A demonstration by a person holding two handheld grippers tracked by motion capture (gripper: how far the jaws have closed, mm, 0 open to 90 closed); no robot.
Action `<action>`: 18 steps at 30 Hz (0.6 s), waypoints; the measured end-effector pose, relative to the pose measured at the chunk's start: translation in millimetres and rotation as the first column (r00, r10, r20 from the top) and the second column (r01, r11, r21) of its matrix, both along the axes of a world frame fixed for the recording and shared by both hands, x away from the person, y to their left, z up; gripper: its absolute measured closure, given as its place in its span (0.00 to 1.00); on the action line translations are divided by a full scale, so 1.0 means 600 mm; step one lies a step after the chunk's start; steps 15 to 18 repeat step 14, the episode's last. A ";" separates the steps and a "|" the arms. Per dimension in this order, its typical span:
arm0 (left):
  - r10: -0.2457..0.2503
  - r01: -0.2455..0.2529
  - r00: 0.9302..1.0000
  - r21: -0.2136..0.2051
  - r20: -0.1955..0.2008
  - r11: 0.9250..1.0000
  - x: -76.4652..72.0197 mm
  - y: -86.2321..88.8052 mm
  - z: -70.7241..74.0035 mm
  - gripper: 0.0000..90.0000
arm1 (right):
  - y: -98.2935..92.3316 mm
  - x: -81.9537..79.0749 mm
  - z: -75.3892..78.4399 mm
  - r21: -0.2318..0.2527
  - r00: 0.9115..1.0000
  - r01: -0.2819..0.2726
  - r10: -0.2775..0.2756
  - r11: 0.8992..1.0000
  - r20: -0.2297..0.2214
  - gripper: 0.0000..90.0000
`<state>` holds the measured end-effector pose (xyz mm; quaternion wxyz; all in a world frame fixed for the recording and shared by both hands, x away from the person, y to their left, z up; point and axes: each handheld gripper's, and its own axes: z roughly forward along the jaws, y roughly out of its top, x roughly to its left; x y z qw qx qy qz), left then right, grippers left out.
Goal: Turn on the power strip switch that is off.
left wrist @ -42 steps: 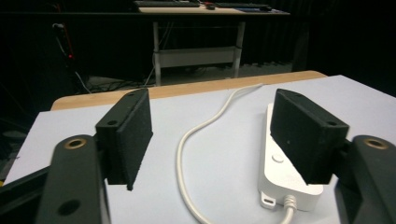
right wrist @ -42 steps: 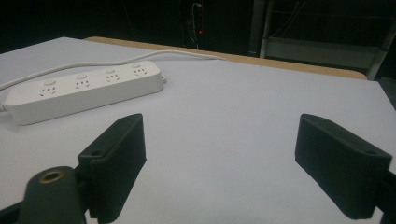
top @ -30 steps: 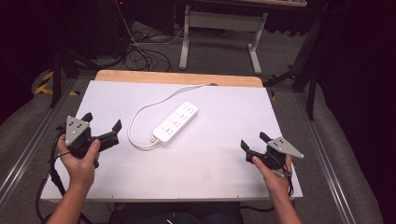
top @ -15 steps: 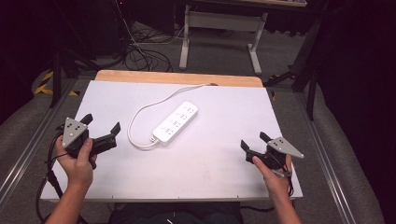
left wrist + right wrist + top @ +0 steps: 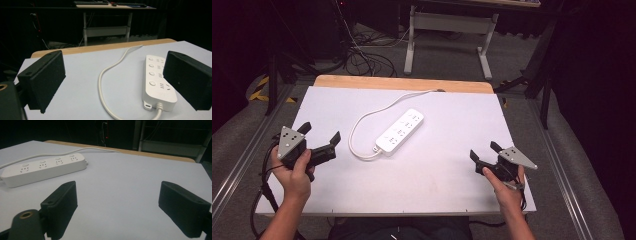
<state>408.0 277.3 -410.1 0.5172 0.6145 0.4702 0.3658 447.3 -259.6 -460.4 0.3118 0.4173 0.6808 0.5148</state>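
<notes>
A white power strip (image 5: 401, 131) with several sockets lies slantwise near the middle of the white table (image 5: 452, 120). Its white cable (image 5: 360, 125) loops off the near end and runs to the far edge. My left gripper (image 5: 320, 132) is held open at the table's left side, a short way left of the cable loop, with nothing between its jaws. In the left gripper view the strip (image 5: 157, 82) and cable (image 5: 107, 72) lie just ahead of that gripper (image 5: 115, 82). My right gripper (image 5: 483, 150) is open and empty near the front right; the strip (image 5: 42, 168) lies ahead to its left, beyond the gripper (image 5: 117, 207).
A wooden strip (image 5: 402, 83) borders the table's far edge. Beyond it stand a desk frame (image 5: 447, 30) and loose floor cables (image 5: 362, 55). Metal rails (image 5: 562, 165) run along both sides of the table.
My left gripper has drifted slightly left and toward the near edge. The right gripper and the power strip have stayed where they were.
</notes>
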 end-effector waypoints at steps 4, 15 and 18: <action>-0.001 0.001 1.000 -0.001 -0.002 1.000 0.000 0.000 -0.001 0.05 | 0.000 0.000 0.000 -0.001 1.000 -0.001 0.001 1.000 0.000 0.18; -0.003 0.003 1.000 -0.002 -0.005 1.000 0.003 0.001 -0.003 0.05 | -0.001 0.001 0.000 0.001 1.000 0.000 0.000 1.000 -0.001 0.18; -0.003 0.003 1.000 -0.002 -0.005 1.000 0.003 0.001 -0.003 0.05 | -0.001 0.001 0.000 0.001 1.000 0.000 0.000 1.000 -0.001 0.18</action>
